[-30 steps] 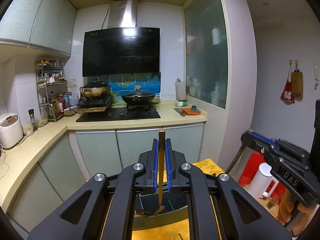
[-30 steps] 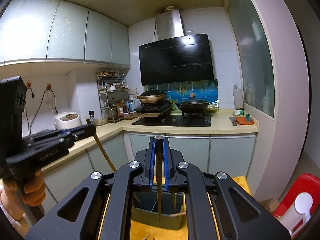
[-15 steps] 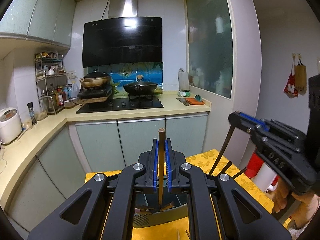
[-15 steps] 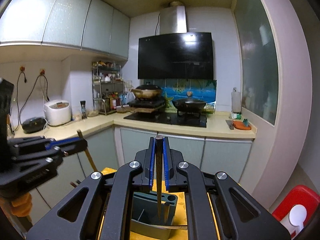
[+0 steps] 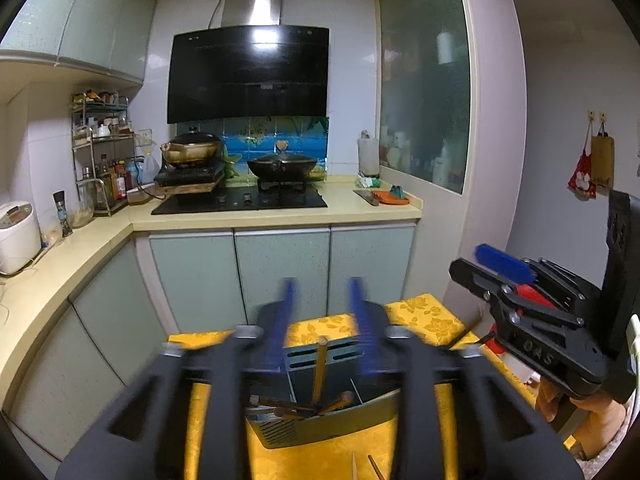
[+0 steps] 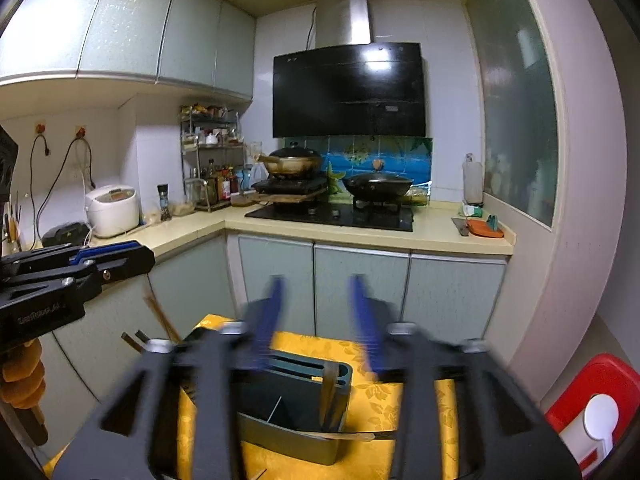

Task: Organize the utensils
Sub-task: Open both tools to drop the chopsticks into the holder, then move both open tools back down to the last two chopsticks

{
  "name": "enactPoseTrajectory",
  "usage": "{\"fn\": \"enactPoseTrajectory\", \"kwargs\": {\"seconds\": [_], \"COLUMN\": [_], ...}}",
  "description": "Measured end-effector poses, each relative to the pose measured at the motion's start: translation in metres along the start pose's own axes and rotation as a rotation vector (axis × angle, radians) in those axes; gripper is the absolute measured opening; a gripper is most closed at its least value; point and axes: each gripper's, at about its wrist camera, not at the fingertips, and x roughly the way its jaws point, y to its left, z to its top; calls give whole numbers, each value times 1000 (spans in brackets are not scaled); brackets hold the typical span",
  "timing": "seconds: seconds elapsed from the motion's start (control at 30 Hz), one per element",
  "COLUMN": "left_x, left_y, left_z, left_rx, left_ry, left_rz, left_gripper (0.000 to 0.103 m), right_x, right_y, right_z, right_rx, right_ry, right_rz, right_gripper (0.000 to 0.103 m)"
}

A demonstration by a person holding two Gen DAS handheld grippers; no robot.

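Chopsticks dropping into the holder
Both the left gripper (image 5: 322, 320) and right gripper (image 6: 316, 320) are opening, nothing pinched; a chopstick (image 5: 319, 368) is standing in the grey utensil holder (image 5: 320, 420). Ideally, each would be lifting straight clear.

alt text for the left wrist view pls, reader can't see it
The left gripper, jaws opening and blurred, hangs above a grey utensil holder on a yellow tablecloth; a wooden chopstick stands free in the holder among others. The right gripper is at the right edge, kitchen counter and stove behind.
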Motion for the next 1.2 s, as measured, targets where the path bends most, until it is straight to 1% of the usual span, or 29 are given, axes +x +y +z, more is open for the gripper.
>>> {"fn": "enactPoseTrajectory", "kwargs": {"seconds": [0.03, 0.07, 0.1, 0.13, 0.2, 0.33, 0.57, 0.8, 0.97, 1.1, 1.2], "left_x": [-3, -5, -8, -11, -17, -31, -55, -74, -84, -93, -95], "left_y": [0, 0, 1, 0, 1, 0, -4, 2, 10, 15, 18], "left_z": [0, 1, 1, 2, 1, -5, -33, -69, -102, -131, -158], "left_rx": [-1, -1, -1, -4, -10, 6, 45, 21, -17, -26, -44], "left_ry": [-14, -22, -27, -31, -45, -61, -58, -34, 6, 41, 84], "left_rz": [7, 10, 12, 13, 20, 34, 47, 47, 48, 58, 55], "left_gripper": [52, 53, 57, 63, 71, 77, 78, 78, 78, 78, 78], "right_x": [-1, -3, -6, -8, -16, -35, -73, -108, -127, -135, -140], "right_y": [0, -1, -1, -2, -3, -5, 0, 6, 12, 16, 19], "right_z": [0, 0, -1, -1, -1, -3, -20, -51, -80, -105, -126], "right_rx": [1, 2, 0, 0, 2, 7, 1, 12, 22, 27, 34], "right_ry": [2, 0, -2, -3, -8, -23, -33, -30, -13, 24, 55], "right_rz": [4, 3, 2, 2, 2, 7, 18, 36, 35, 40, 31], "right_gripper": [45, 45, 45, 45, 45, 45, 45, 45, 45, 45, 45]}}
